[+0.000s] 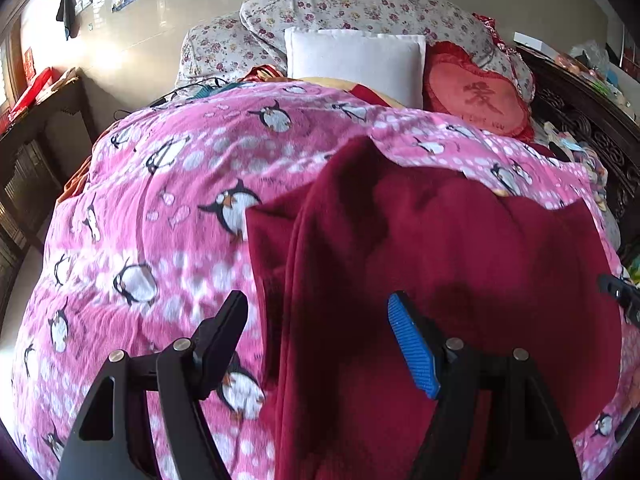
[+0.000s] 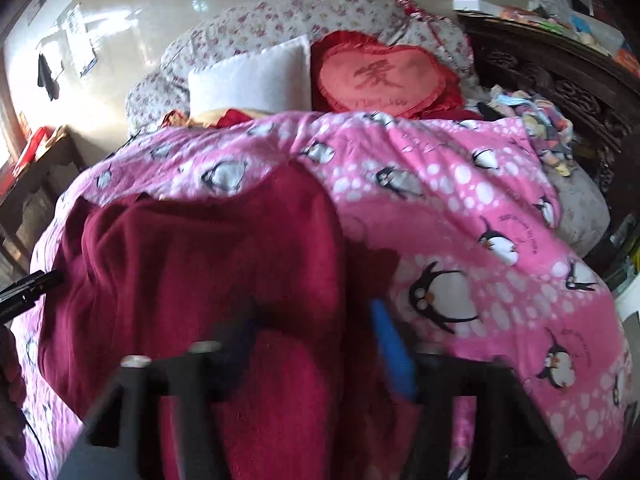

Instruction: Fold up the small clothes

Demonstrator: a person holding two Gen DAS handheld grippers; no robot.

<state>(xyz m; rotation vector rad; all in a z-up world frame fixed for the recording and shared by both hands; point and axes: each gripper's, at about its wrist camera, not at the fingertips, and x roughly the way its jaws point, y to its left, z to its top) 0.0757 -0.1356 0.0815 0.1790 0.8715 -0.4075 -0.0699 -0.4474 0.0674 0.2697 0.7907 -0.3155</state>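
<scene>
1. Dark red fleece garment (image 1: 460, 264) lies spread on the penguin blanket (image 1: 152, 200), below the white pillow (image 1: 356, 62).
2. Left gripper (image 1: 320, 320): jaws apart, astride the garment's left edge.
3. Right gripper (image 2: 316, 328): blurred; looks clamped on a fold.
4. Soft, light, floppy; best pinched at corners.

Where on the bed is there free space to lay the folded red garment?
Free: the penguin blanket left of the dark red garment, and the blanket to its right, before the heap of small clothes. Crowded: the bed's far end, with the white pillow and the heart cushion.
</scene>
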